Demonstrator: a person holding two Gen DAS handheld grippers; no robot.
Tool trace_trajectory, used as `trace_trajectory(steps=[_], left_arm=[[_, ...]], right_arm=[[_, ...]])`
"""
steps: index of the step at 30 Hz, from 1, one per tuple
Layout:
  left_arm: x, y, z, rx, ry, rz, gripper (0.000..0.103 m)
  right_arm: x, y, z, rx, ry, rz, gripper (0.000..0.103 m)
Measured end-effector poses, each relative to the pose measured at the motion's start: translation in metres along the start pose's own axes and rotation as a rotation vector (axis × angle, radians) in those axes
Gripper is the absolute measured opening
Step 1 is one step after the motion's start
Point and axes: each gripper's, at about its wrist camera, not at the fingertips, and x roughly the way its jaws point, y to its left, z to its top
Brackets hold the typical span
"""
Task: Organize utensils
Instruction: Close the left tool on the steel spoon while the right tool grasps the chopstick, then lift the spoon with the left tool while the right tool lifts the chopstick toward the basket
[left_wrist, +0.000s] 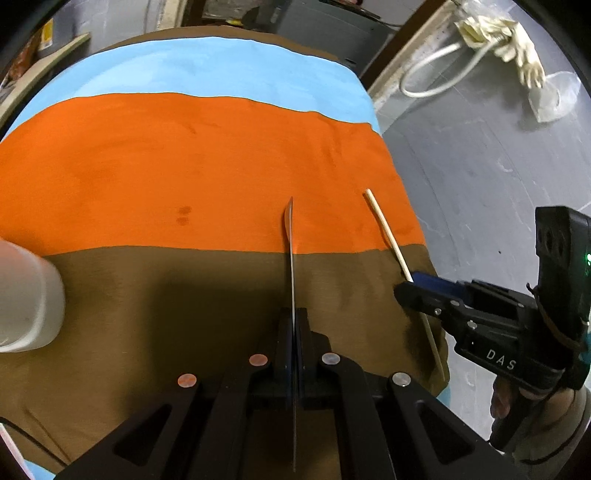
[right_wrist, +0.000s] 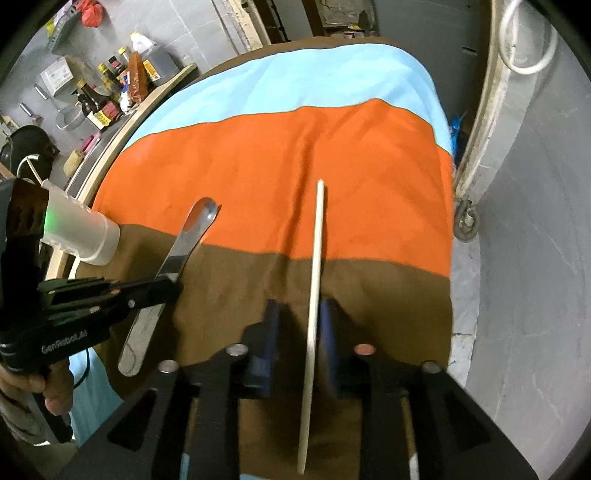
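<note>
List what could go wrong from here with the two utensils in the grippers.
1. The right gripper has its fingers apart around the chopstick, so it may slide or roll toward the nearby cloth edge.
2. The left gripper pinches the spoon on its thin edge; it could twist or slip.
3. The white cup stands close to the left gripper and could be knocked.

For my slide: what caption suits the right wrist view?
Right tool open around chopstick; left tool grips spoon.
</note>
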Motion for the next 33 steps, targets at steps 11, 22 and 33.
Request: trace_trajectory(steps=[11,22,33], left_arm=[[0.007,0.008,0.010,-0.014,0.047,-0.025,0.002],[0.006,0.001,0.015,0.025,0.036,-0.010,0.002],[-0.063,-0.001,-0.015,0.109,-0.237,-0.176,0.002]], right_arm=[[0.015,0.005,0.021,-0.001,0.009,-0.013,0.019],[0.012,-0.011,0.013,0.138,-0.070,0.049,0.004],[-0.063,0.011,-0.025,0.158,-0.430,0.136,0.004]])
